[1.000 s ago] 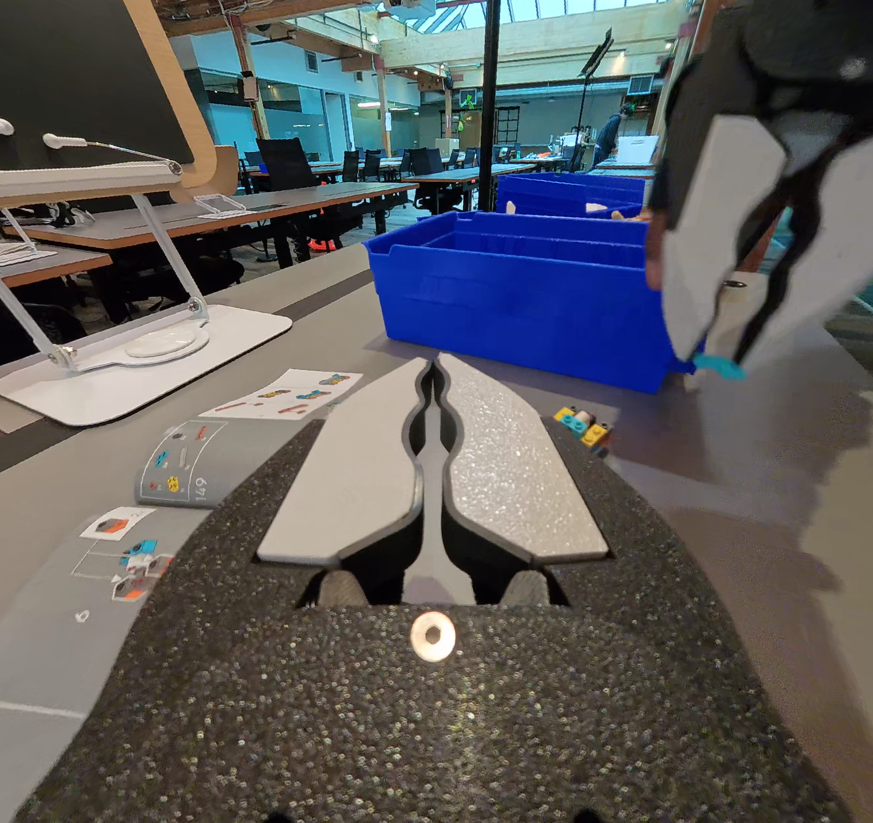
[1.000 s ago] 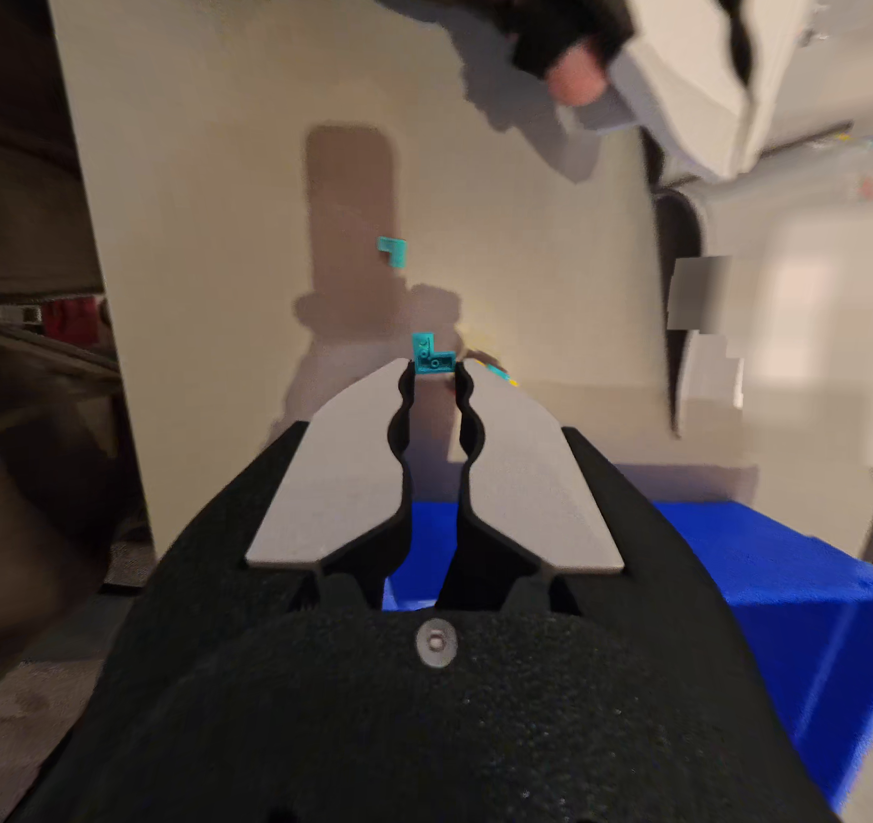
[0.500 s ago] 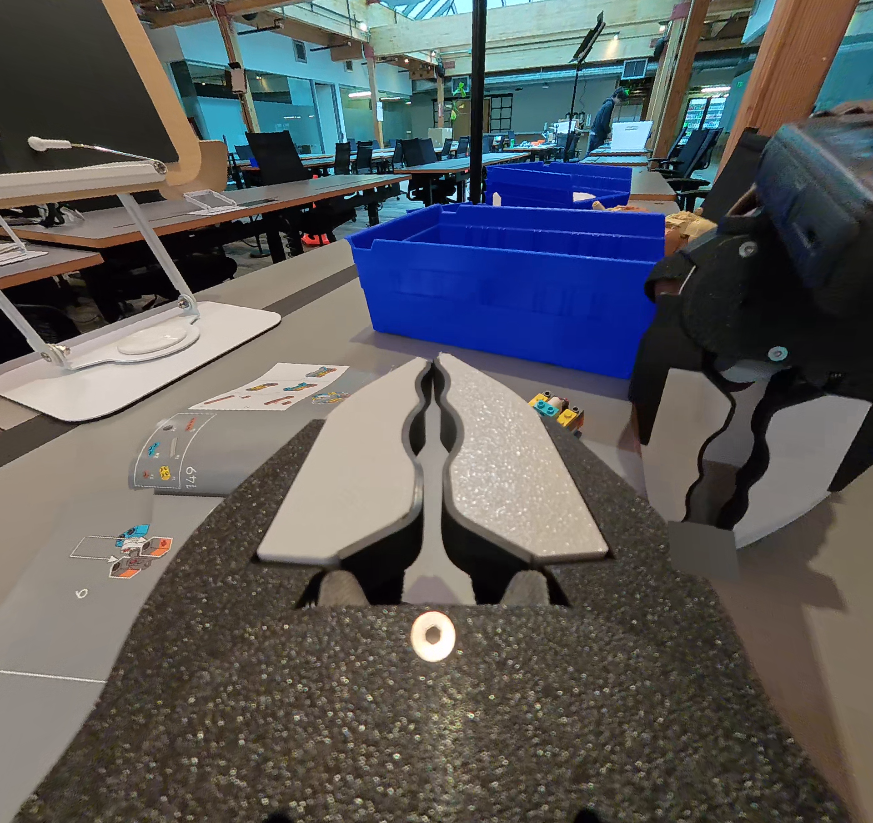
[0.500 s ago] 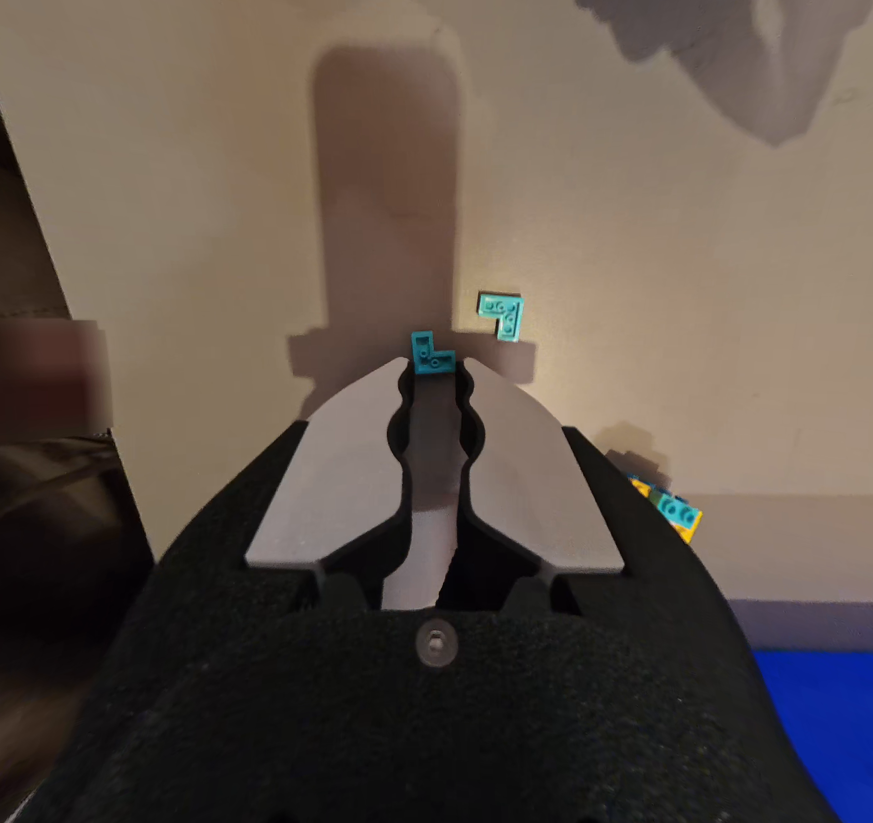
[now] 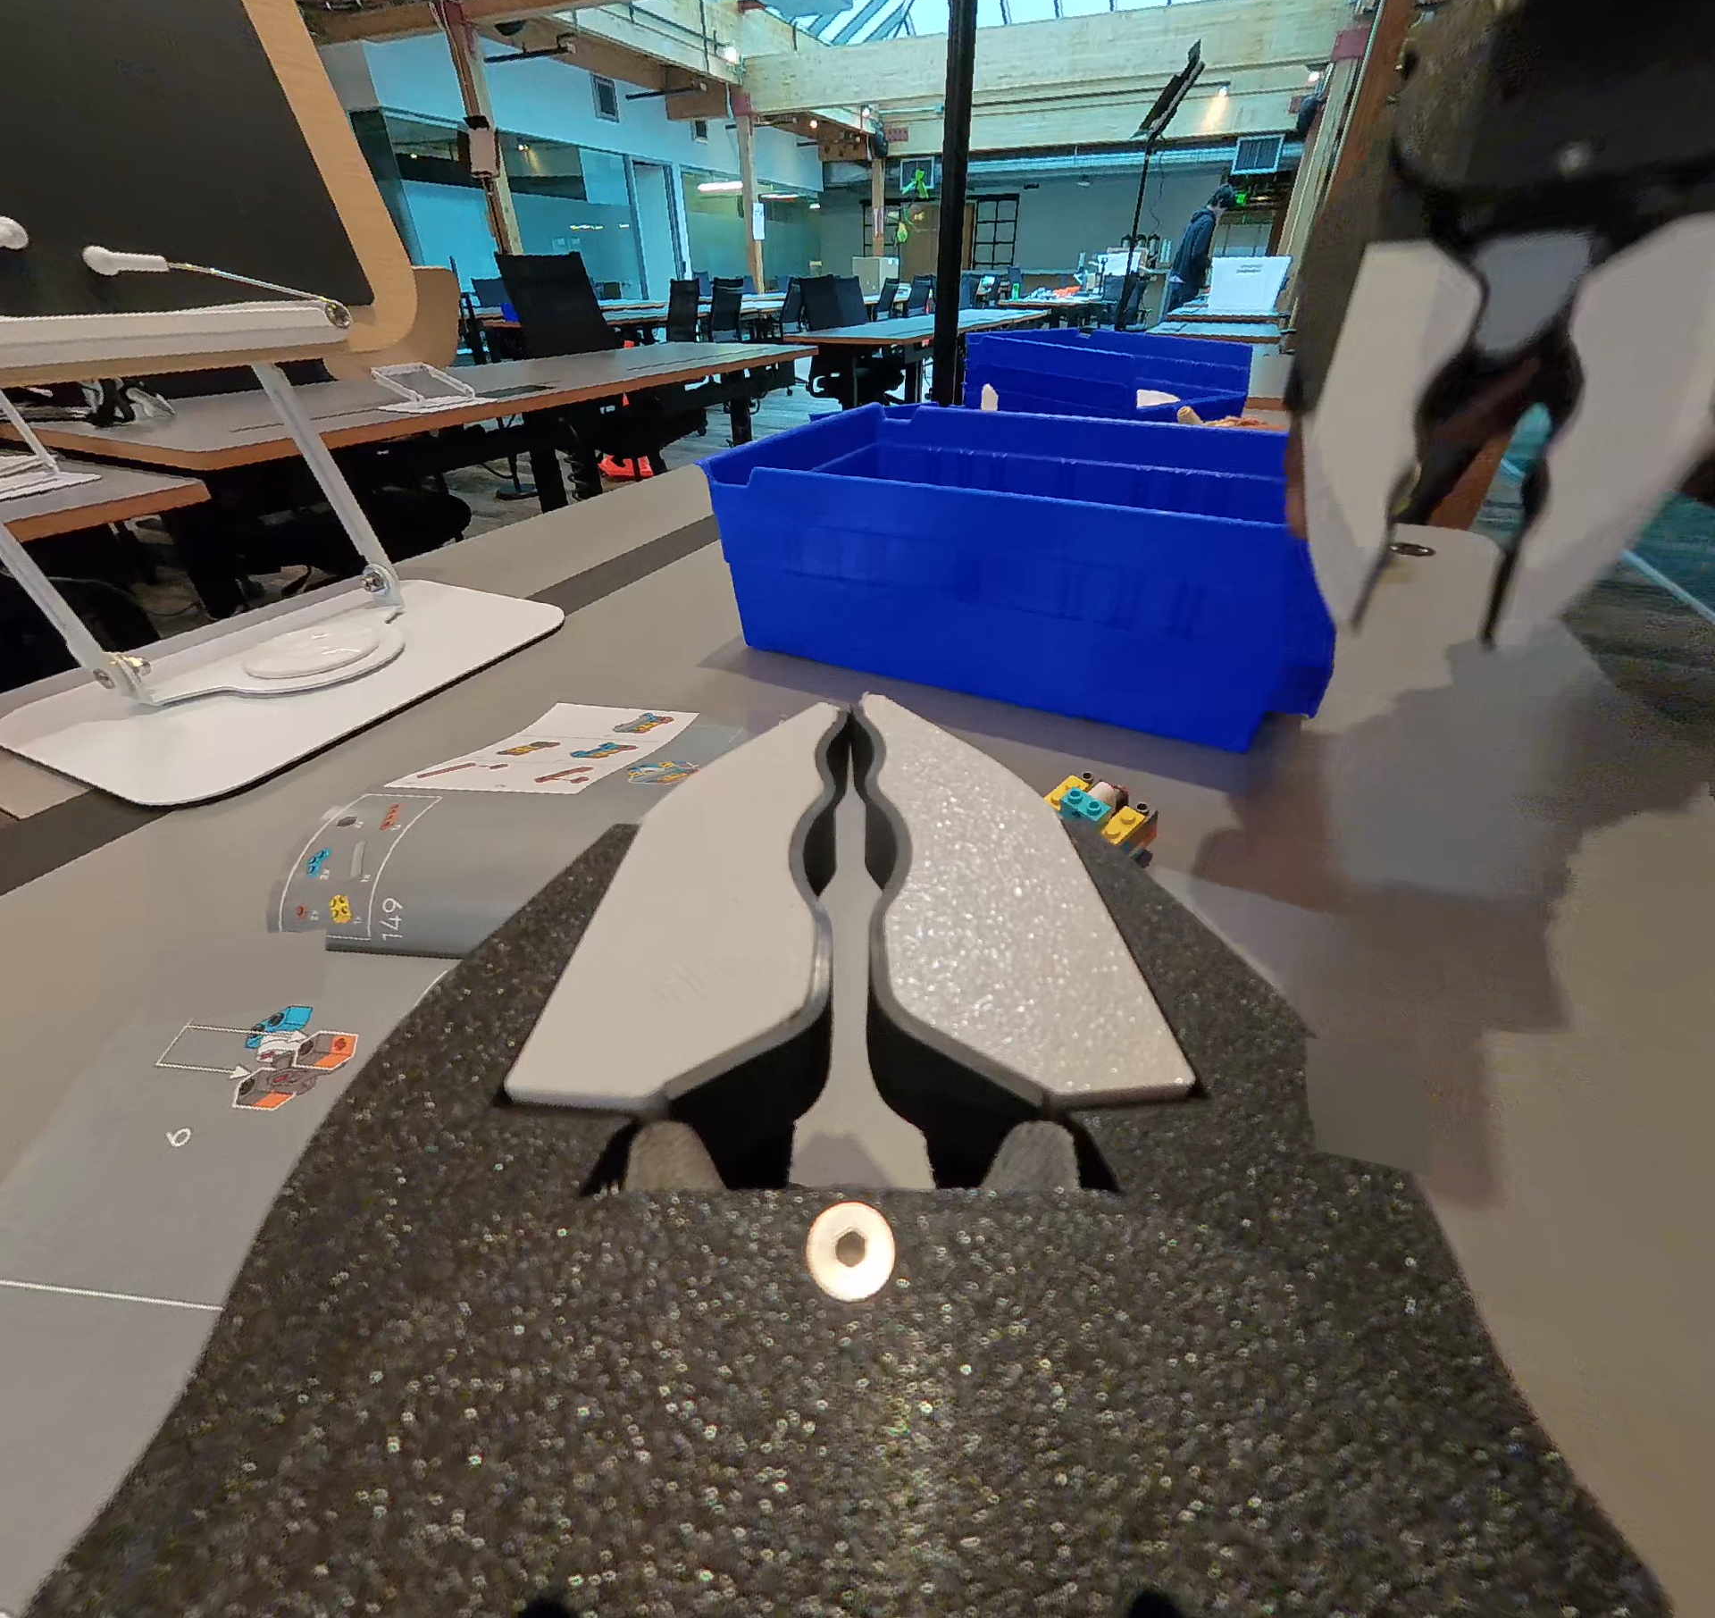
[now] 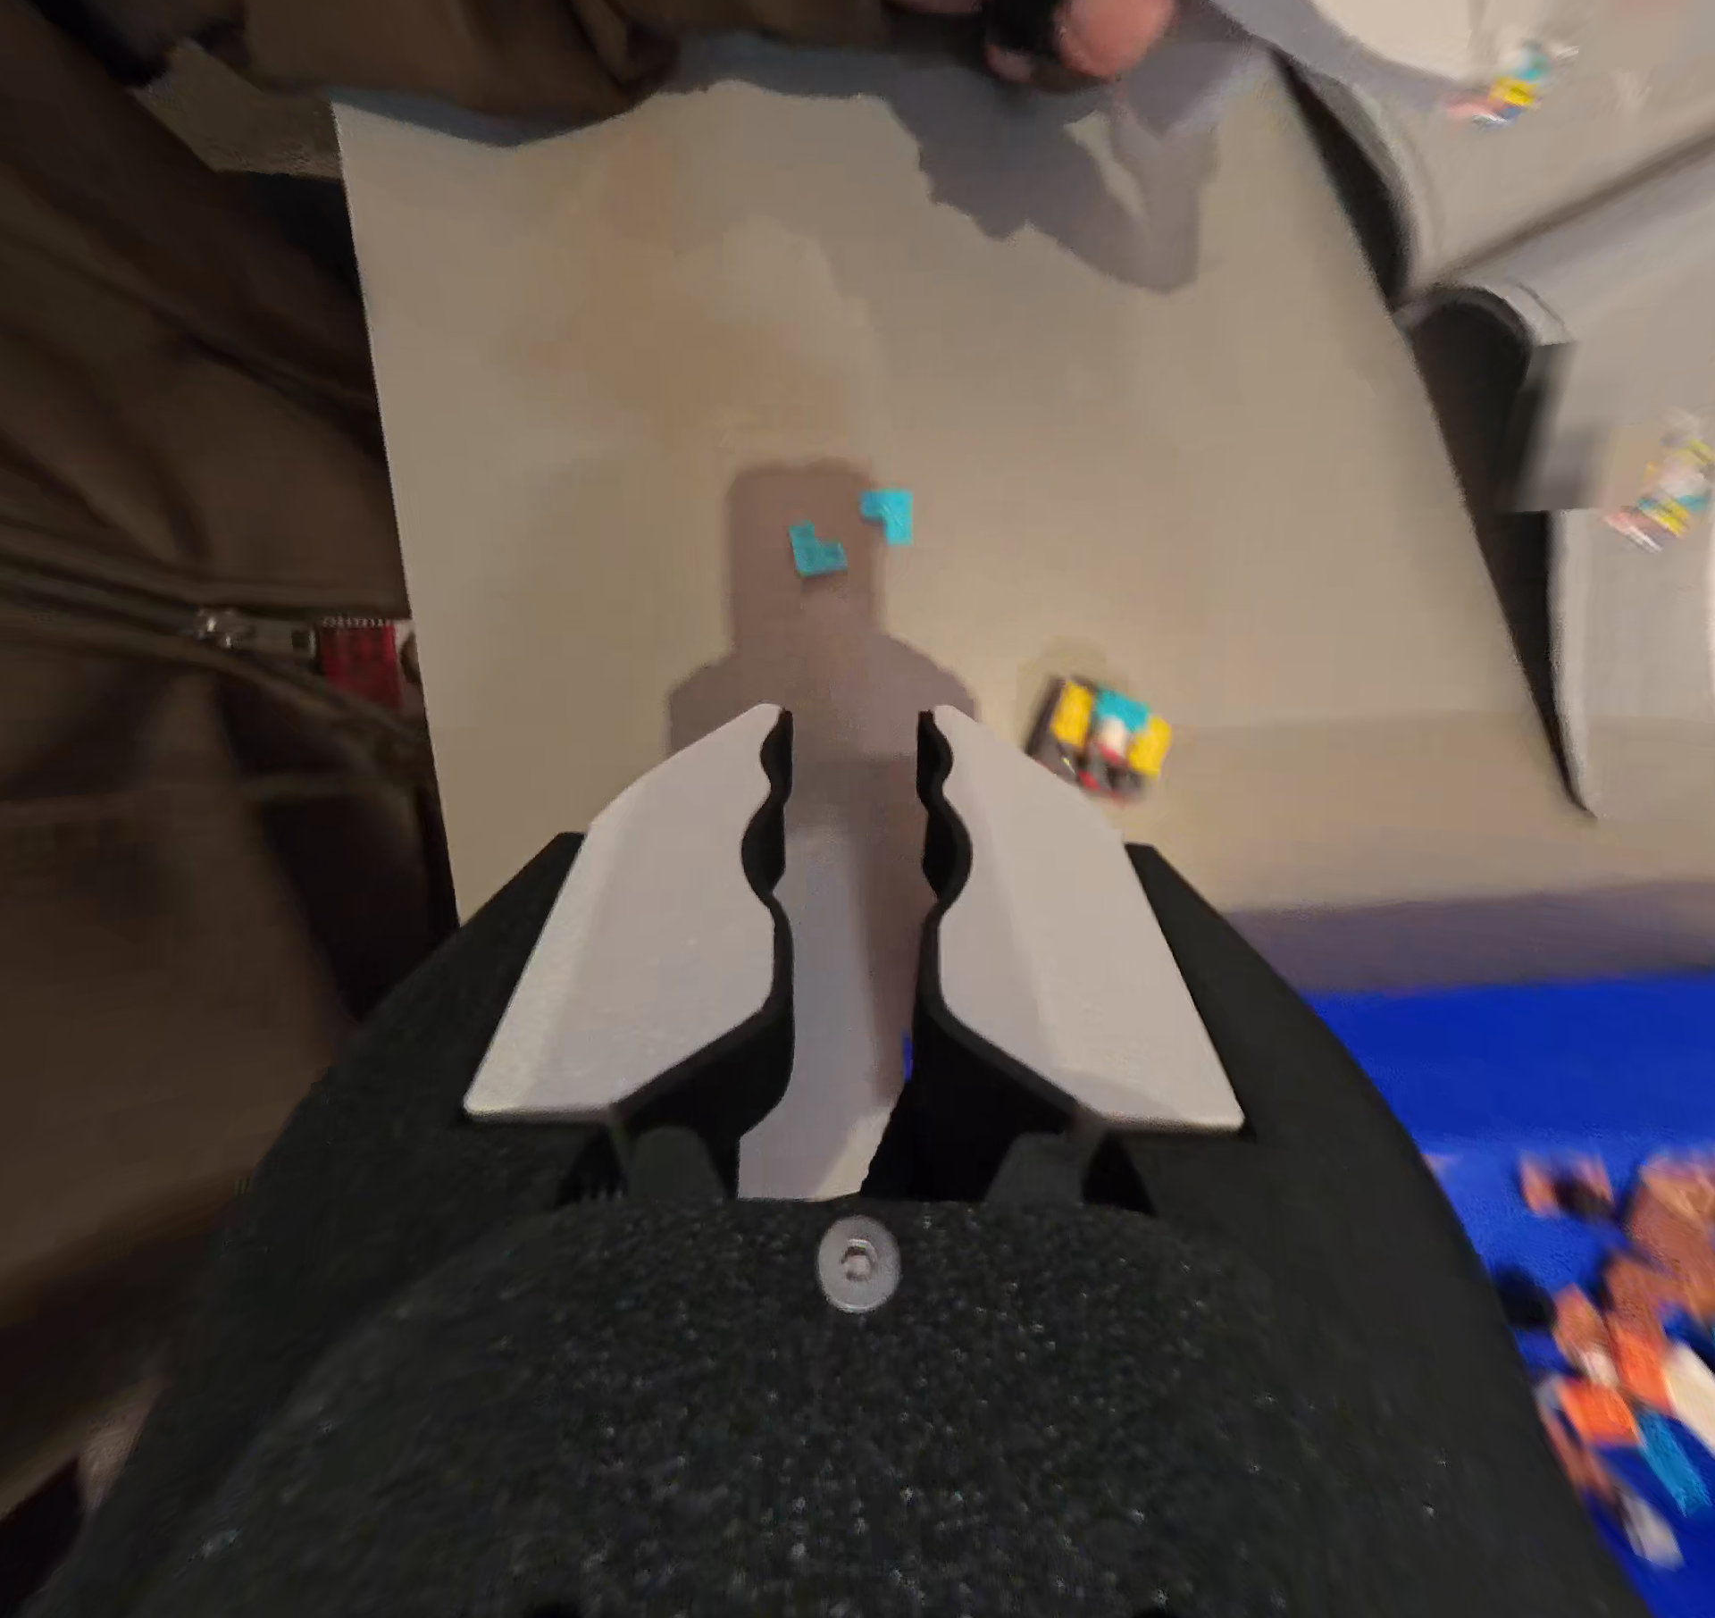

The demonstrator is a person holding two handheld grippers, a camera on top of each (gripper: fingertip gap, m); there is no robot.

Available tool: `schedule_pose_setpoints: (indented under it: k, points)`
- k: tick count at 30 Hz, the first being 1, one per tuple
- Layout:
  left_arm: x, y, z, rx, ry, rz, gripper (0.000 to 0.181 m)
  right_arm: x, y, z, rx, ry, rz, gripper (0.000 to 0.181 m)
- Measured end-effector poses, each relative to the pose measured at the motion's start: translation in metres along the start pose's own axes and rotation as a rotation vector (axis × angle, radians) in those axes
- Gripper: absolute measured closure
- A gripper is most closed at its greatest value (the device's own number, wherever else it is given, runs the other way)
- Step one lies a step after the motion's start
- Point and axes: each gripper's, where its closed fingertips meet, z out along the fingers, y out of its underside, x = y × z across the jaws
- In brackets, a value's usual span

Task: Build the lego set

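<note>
Jaws: right gripper spread, empty, above two teal corner plates; left gripper pressed together, empty. Advice: descend squarely over one plate, pinch its edges, avoid nudging its neighbour

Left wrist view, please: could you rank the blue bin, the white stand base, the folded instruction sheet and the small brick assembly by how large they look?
1. Blue bin
2. White stand base; it looks close to the bin in size, and their distances differ, so this order is unsure.
3. Instruction sheet
4. Brick assembly
</note>
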Motion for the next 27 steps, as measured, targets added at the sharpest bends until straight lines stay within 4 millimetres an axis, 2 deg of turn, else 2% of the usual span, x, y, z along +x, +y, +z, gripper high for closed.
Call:
schedule_pose_setpoints:
  k: [3,7,10,13,17,27]
  points:
    - [0.002,0.002,0.001,-0.009,0.012,-0.011,0.181,0.034,0.037,-0.048,-0.015,0.140,0.071,0.156]
    - [0.005,0.007,0.004,-0.030,0.030,-0.004,0.181,0.084,0.110,-0.096,-0.117,0.306,0.192,0.155]
    - [0.008,0.008,0.005,-0.041,0.042,0.005,0.181,0.111,0.153,-0.117,-0.170,0.362,0.258,0.155]
    - [0.010,0.009,0.006,-0.048,0.061,0.005,0.181,0.129,0.180,-0.125,-0.202,0.373,0.288,0.155]
    - [0.016,0.014,0.009,-0.081,0.110,-0.003,0.181,0.146,0.194,-0.125,-0.201,0.366,0.276,0.156]
    - [0.010,0.013,0.009,-0.073,0.112,-0.069,0.181,0.180,0.197,-0.116,-0.185,0.323,0.194,0.157]
